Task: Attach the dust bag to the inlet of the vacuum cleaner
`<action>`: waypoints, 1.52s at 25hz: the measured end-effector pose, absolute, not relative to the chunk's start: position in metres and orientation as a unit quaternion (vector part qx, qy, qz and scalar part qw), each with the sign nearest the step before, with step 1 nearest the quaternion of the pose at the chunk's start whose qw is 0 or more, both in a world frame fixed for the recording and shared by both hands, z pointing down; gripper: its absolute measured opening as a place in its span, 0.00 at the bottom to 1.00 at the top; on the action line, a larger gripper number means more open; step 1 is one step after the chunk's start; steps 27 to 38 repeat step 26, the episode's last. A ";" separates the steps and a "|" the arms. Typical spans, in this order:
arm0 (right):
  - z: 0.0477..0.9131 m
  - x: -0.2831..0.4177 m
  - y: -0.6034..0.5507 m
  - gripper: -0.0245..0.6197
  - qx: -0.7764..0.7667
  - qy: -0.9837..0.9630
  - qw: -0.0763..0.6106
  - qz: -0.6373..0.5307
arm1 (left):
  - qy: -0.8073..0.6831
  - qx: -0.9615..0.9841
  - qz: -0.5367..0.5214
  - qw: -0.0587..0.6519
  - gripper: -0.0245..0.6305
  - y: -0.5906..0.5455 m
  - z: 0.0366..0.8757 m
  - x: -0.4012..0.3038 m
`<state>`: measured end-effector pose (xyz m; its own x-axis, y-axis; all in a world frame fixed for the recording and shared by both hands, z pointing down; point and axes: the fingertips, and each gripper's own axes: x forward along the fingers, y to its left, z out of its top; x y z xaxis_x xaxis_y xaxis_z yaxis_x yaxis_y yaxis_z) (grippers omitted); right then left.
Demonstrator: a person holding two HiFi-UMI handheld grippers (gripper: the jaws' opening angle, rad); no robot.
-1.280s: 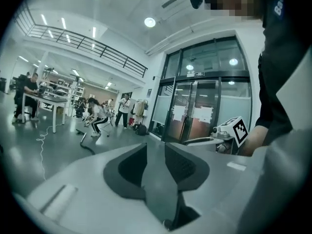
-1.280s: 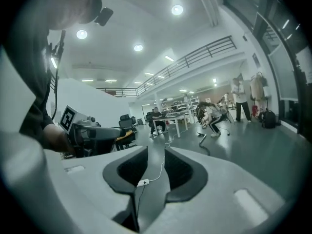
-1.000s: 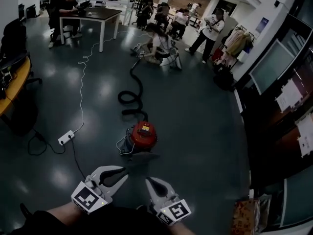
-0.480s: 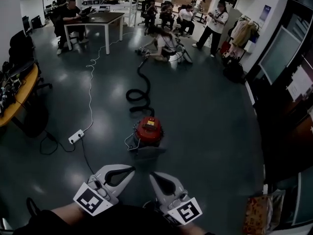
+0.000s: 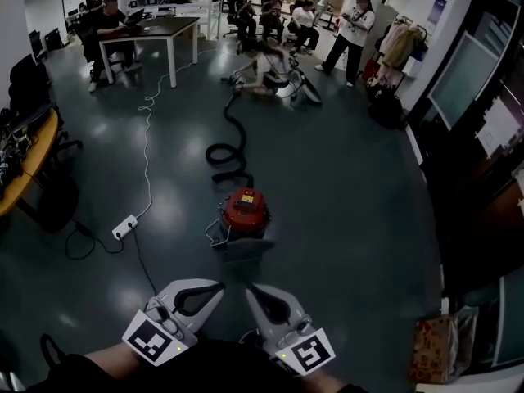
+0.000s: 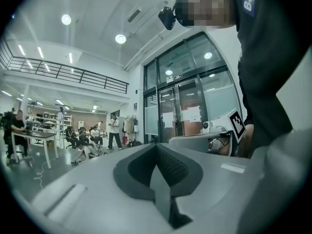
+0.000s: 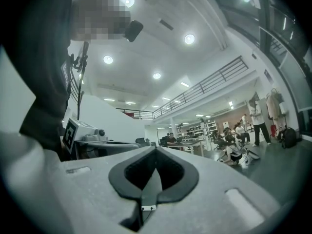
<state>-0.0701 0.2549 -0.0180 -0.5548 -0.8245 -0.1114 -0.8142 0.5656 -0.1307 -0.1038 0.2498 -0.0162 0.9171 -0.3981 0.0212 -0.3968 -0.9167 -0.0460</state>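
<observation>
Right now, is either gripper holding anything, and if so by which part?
Nothing is held. The left gripper and the right gripper are both shut on nothing; the red vacuum cleaner stands apart, untouched.

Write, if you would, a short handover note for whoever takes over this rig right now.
Left hand-held gripper: shut, empty.
Right hand-held gripper: shut, empty, close beside the left one.
The red vacuum cleaner stands on the floor ahead, well apart from both grippers. Its black hose trails away across the room. A flat grey thing lies just in front of it; I cannot tell whether it is the dust bag.
Done: nothing that shows; neither gripper holds a bag.
Left: go up to the vacuum cleaner, pick up the dust bag, fit it to the inlet.
</observation>
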 end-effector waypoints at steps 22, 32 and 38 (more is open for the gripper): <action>-0.008 -0.072 0.255 0.04 -0.478 0.875 0.071 -0.040 | 0.188 -0.982 -0.022 0.008 0.04 0.251 -0.006 -0.099; -0.005 -0.070 0.255 0.04 -0.479 0.874 0.071 -0.041 | 0.187 -0.982 -0.024 0.008 0.04 0.251 -0.003 -0.098; -0.005 -0.070 0.255 0.04 -0.479 0.874 0.071 -0.041 | 0.187 -0.982 -0.024 0.008 0.04 0.251 -0.003 -0.098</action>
